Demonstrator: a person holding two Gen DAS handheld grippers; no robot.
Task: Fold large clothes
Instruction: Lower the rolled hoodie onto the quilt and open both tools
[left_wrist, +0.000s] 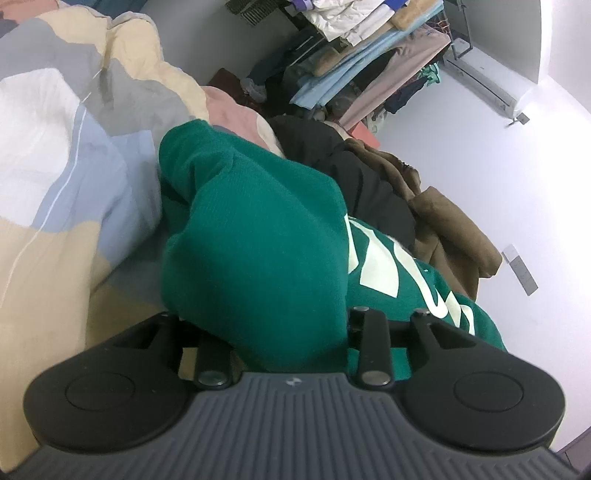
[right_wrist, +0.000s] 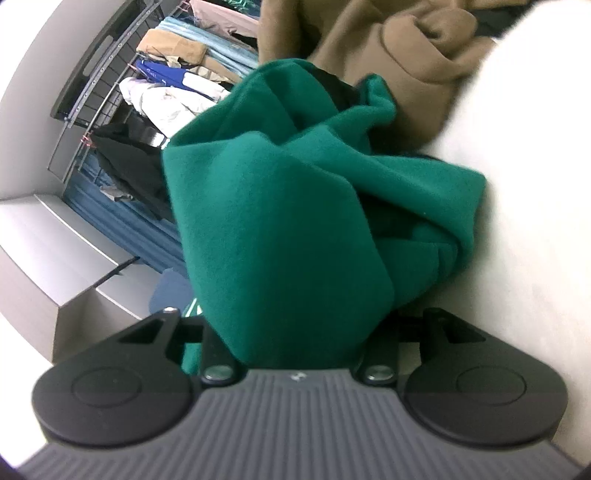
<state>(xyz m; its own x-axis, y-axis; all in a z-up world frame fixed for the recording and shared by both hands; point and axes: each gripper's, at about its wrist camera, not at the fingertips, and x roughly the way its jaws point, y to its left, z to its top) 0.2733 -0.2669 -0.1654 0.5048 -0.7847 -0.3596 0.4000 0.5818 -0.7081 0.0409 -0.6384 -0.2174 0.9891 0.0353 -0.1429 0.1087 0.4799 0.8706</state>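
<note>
A green sweatshirt (left_wrist: 258, 229) with pale lettering on its front fills the middle of both wrist views, bunched in thick folds. In the left wrist view, the left gripper (left_wrist: 291, 332) has a wad of the green cloth running back between its fingers, which stand partly apart; the fingertips are buried under the fabric, so I cannot tell whether they press on it. The sweatshirt lies on a bed, against a quilt (left_wrist: 74, 147) patched in cream, grey, pale blue and white on the left side. Just beyond it sit a black garment (left_wrist: 354, 177) and a brown fleece garment (left_wrist: 450, 229), touching one another near the bed's right edge. In the right wrist view, the right gripper (right_wrist: 295, 332) is likewise partly open with a fold of the green sweatshirt (right_wrist: 280, 221) between its hidden fingers. A clothes rack (right_wrist: 110, 85) hung with folded and draped clothing stands beyond, by a pale wall.
</note>
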